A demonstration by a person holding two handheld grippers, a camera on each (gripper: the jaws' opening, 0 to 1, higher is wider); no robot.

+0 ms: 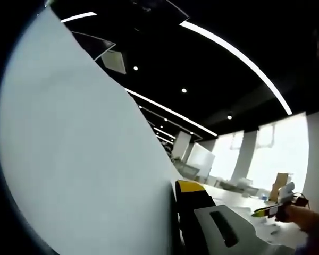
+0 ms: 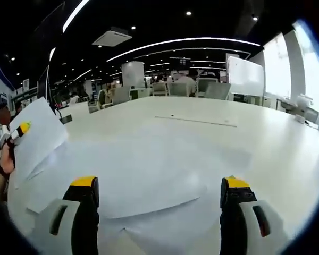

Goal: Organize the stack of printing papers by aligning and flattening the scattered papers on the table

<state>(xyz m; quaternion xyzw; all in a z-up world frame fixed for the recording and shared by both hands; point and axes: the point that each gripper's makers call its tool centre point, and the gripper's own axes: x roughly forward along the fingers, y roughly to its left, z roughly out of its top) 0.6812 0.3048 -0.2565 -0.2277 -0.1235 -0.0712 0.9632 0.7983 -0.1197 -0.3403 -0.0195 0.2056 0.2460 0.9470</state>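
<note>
The left gripper (image 2: 17, 133) is raised, jaws pinching a lifted sheet (image 1: 80, 159), while the right gripper (image 2: 159, 212) hovers low with jaws spread over scattered papers (image 2: 149, 180) on the bench (image 2: 244, 138).

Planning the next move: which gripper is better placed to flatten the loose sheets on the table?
Probably right: the right gripper is open above the scattered white paper sheets on the white table, while the left gripper holds a lifted white sheet.

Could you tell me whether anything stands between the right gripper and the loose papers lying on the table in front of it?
Nothing visible does. The right gripper is open over the scattered papers on the white table, with only bare sheets between its jaws. The left gripper holds a lifted sheet off to the side.
</note>
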